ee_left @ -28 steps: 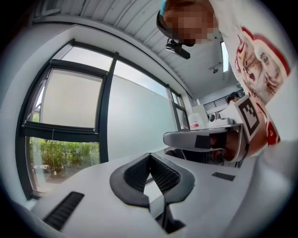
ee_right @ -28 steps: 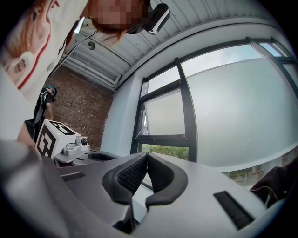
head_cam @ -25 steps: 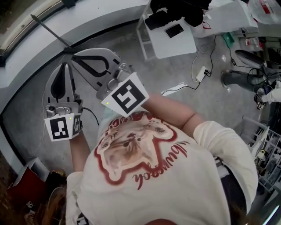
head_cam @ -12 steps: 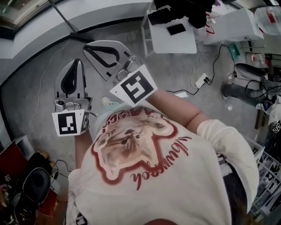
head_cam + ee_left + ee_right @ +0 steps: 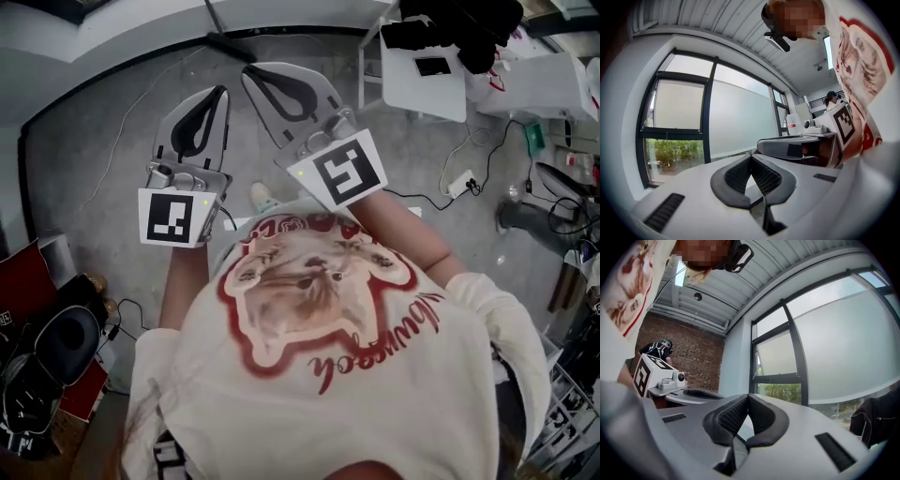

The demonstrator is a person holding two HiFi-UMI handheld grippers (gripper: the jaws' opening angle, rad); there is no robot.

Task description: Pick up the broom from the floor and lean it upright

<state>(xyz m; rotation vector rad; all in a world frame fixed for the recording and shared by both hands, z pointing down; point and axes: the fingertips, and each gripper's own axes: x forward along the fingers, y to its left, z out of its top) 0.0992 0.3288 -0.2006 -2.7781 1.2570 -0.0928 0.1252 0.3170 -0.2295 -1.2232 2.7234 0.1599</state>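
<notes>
Since both the left gripper [image 5: 222,91] and right gripper [image 5: 249,71] are pinched together on nothing, I'd say the job's basically done: the broom [image 5: 236,47] looks propped at the far edge of the floor [image 5: 103,159] against the wall [image 5: 141,23]. White desk [image 5: 412,98] and power strip [image 5: 459,185] sit off right, nothing blocking.

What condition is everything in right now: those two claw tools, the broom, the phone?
left gripper: shut, empty.
right gripper: shut, empty.
broom: seems propped upright against the wall, head on the floor.
phone: lying on the white table, screen dark.
</notes>
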